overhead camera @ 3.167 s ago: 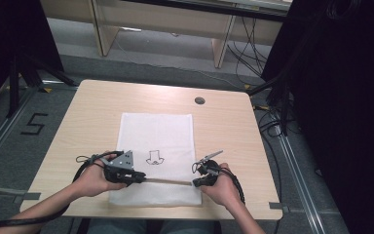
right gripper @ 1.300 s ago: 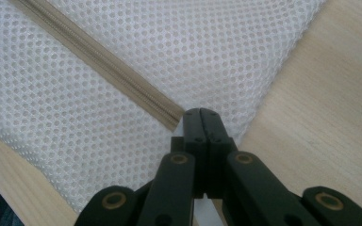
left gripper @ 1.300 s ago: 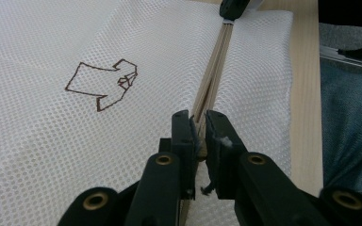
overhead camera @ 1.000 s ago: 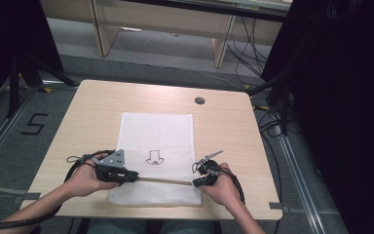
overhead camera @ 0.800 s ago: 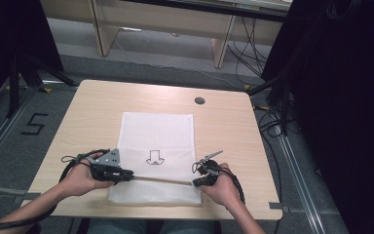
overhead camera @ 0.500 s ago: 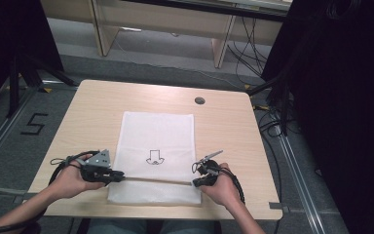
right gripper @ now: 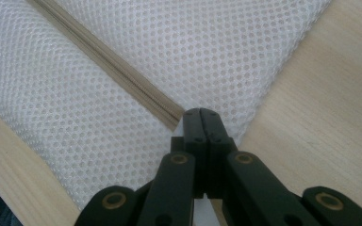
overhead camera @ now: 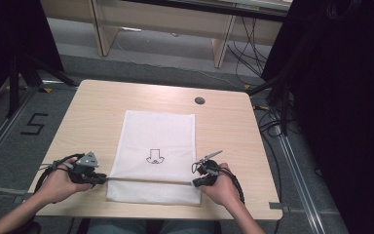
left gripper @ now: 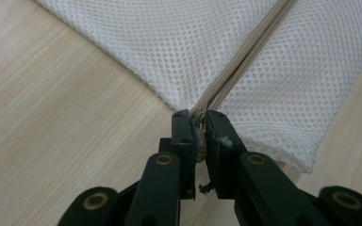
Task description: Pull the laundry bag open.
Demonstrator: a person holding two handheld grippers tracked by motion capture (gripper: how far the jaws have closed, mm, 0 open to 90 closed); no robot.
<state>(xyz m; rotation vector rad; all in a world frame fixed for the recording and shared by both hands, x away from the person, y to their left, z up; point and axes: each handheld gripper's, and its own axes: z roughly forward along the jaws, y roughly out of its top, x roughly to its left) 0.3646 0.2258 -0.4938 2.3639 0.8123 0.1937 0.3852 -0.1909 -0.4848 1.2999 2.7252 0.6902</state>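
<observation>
- Nearest the person, along the counter's (overhead camera: 233, 122) near edge, the white mesh laundry bag (overhead camera: 158, 141) lies flat, its short end toward the person and its beige zipper (overhead camera: 146, 180) running across from side to side, parallel to that edge.
- Left hand-held gripper (overhead camera: 99, 179), at the bag's near-left corner: in the left gripper view its jaws are pinched together on something small and pale at the very end of the zipper (left gripper: 245, 52), most likely the slider or its pull tab. The mesh puckers toward the jaws there, so I judge it is drawing the slider along toward the counter's left edge.
- Right hand-held gripper (overhead camera: 197, 182), at the bag's near-right edge: jaws fully together. In the right gripper view (right gripper: 201, 123) they meet right where the zipper tape (right gripper: 108, 61) ends, and seem to be nipping the fabric (right gripper: 179, 42) there. That looks like the anchor, holding the bag so it cannot slide while the other end is pulled.
- The two grips sit at opposite ends of the zipper line, which keeps the tape taut and straight; a slack zipper would snag.
- Further out, the rest of the bag rests smooth, with a small dark printed mark (overhead camera: 154, 156) at its middle.
- Beyond that, toward the far right corner, a round dark cable hole (overhead camera: 199, 100) sits in bare wood, well apart from the work.
</observation>
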